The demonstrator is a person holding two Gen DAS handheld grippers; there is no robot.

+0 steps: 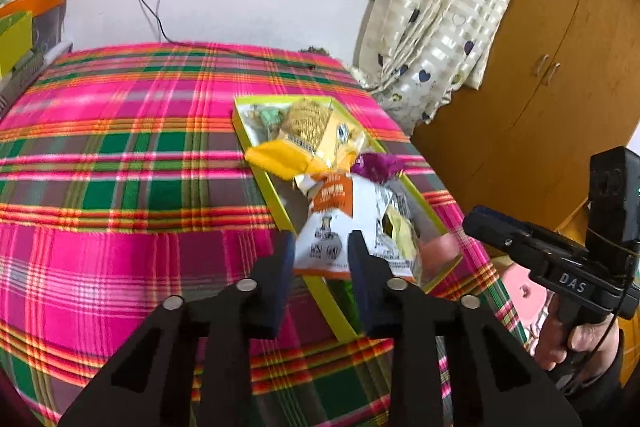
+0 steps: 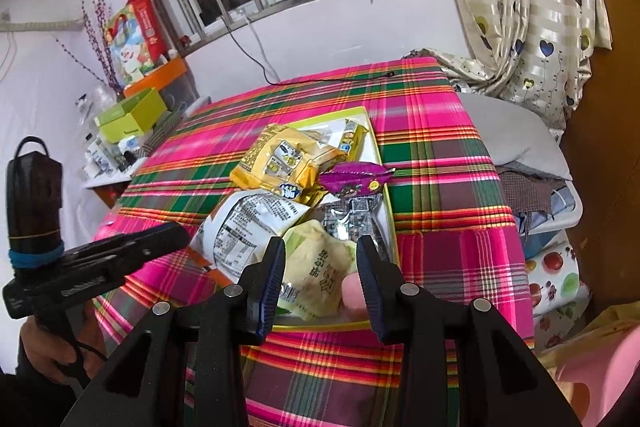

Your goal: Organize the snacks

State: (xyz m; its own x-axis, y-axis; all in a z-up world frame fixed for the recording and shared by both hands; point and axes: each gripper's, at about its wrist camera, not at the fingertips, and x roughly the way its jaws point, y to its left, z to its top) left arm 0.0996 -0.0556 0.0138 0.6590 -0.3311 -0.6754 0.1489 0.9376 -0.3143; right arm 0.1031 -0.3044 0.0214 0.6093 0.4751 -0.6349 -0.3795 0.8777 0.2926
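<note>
A shallow box with a yellow-green rim (image 1: 276, 211) (image 2: 390, 223) lies on the plaid bedcover and holds several snack packets. Among them are a yellow one (image 1: 316, 135) (image 2: 280, 159), a purple one (image 1: 376, 165) (image 2: 352, 177) and a silver one (image 2: 352, 223). My left gripper (image 1: 320, 255) (image 2: 178, 231) is shut on the near end of a white and orange packet (image 1: 332, 219) (image 2: 244, 227). My right gripper (image 2: 321, 261) (image 1: 474, 221) hovers open over the box's near corner. A pale yellow-green packet (image 2: 316, 267) (image 1: 400, 231) and something pink (image 2: 354, 291) lie below its fingers.
The pink, green and orange plaid cover (image 1: 120, 187) spreads left of the box. A wooden wardrobe (image 1: 540, 67) and a heart-print curtain (image 1: 440, 7) stand to the right. A grey pillow (image 2: 512, 135) lies beside the bed, a green box (image 2: 132, 115) on the left shelf.
</note>
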